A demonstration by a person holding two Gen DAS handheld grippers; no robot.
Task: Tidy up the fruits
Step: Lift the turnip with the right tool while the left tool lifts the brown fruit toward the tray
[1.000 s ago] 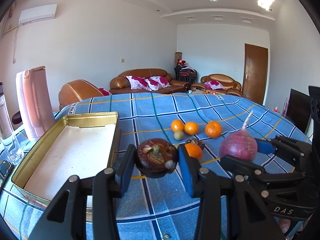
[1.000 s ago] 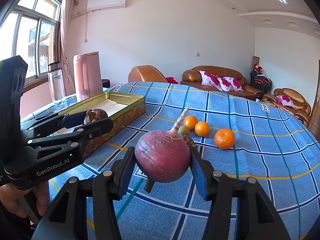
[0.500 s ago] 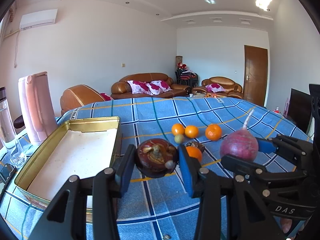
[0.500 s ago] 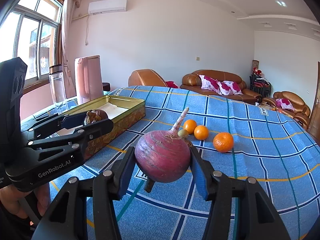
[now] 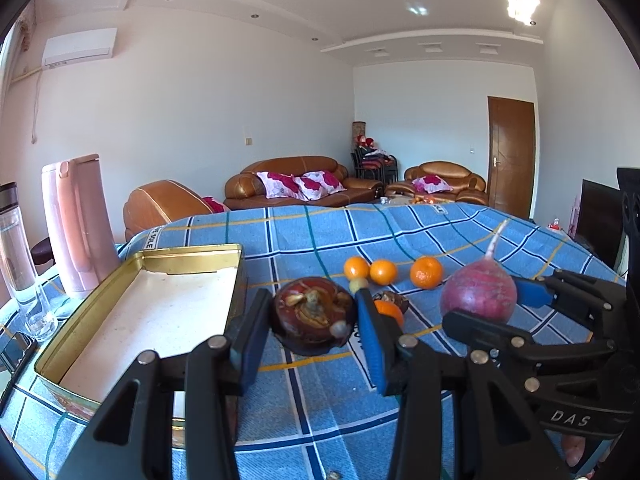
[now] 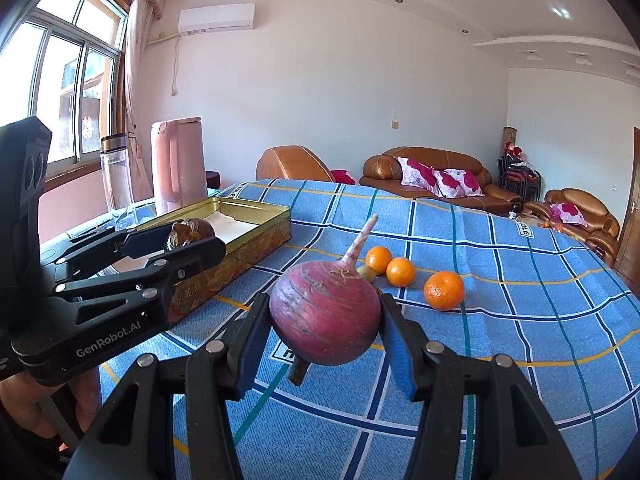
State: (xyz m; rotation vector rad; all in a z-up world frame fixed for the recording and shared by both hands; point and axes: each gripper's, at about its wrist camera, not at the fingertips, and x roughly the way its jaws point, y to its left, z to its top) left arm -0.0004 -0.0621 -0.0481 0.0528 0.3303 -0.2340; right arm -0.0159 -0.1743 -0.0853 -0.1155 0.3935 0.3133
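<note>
**Tin lying to my left, both grippers loaded**

I am holding a dark mangosteen (image 5: 314, 316) pinched in my left gripper (image 5: 308, 322) and a red radish (image 6: 325, 312), root tip pointing up, clamped in my right gripper (image 6: 326, 322). The gold tin (image 5: 52, 354) is sitting just left of the mangosteen, long axis running away from me, so my left hand is the nearer one. Oranges (image 6: 444, 290) are waiting on the blue cloth (image 6: 520, 320).
</note>
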